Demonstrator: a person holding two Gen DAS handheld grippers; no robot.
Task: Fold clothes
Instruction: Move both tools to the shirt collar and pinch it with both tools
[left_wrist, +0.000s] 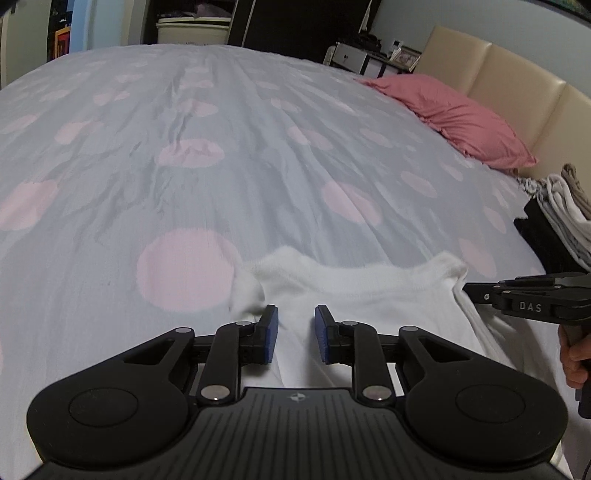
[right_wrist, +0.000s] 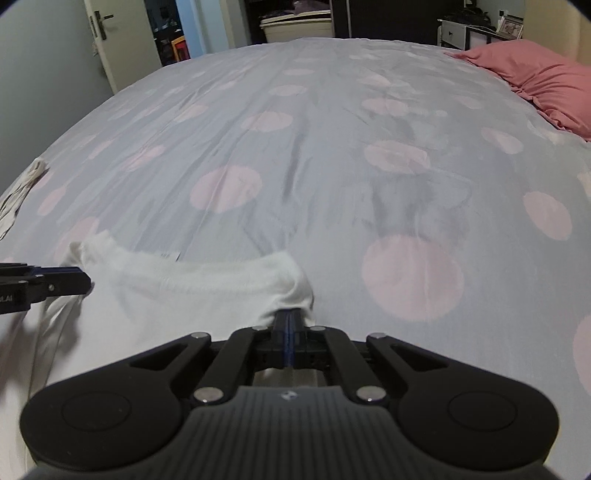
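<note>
Folding's barely started — white garment (left_wrist: 354, 291) lies at the bed's near edge, far hem loose. Right claw (right_wrist: 290, 325) is clamped on one hem corner; left claw (left_wrist: 295, 332) hovers apart over the other. Dotted bedspread (left_wrist: 221, 147), pink pillow (left_wrist: 461, 118) by the headboard, clothes pile (left_wrist: 565, 218) at the right edge.

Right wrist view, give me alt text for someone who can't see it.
The right gripper, jaws shut, pinches a corner of a white garment lying on a spotted bedspread. The left gripper reaches in from the left edge; a pink pillow lies far right.
</note>
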